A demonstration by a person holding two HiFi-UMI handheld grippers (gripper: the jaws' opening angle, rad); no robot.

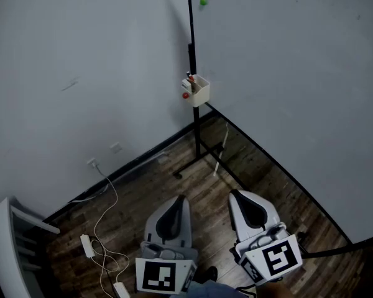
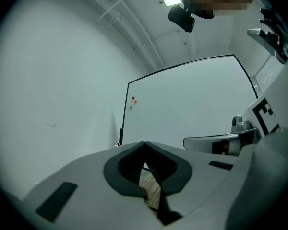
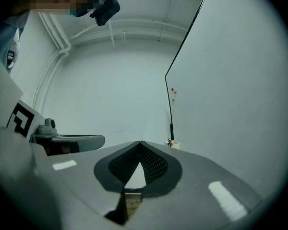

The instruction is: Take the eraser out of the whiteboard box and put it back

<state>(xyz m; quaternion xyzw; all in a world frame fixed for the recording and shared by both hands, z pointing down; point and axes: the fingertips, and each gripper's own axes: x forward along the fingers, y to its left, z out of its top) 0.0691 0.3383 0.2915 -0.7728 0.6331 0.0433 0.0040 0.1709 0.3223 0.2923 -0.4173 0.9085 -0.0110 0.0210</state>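
Note:
A small cream whiteboard box [image 1: 199,91] hangs on the left edge of the whiteboard [image 1: 286,73], with dark and red things sticking out of its top; I cannot tell which is the eraser. In the right gripper view the box [image 3: 174,144] shows far ahead, just past the jaw tips. My left gripper [image 1: 179,198] and right gripper [image 1: 234,193] hover side by side over the wooden floor, well short of the box. Both point level toward the board. Each pair of jaws meets at the tips, left gripper [image 2: 144,144] and right gripper [image 3: 140,142], with nothing between them.
The whiteboard stands on a black stand [image 1: 198,156] whose feet spread over the floor. Coloured magnets [image 1: 203,2] sit high on the board. A power strip with white cables [image 1: 87,246] lies at the left, beside white furniture [image 1: 5,241]. Grey walls close off the corner.

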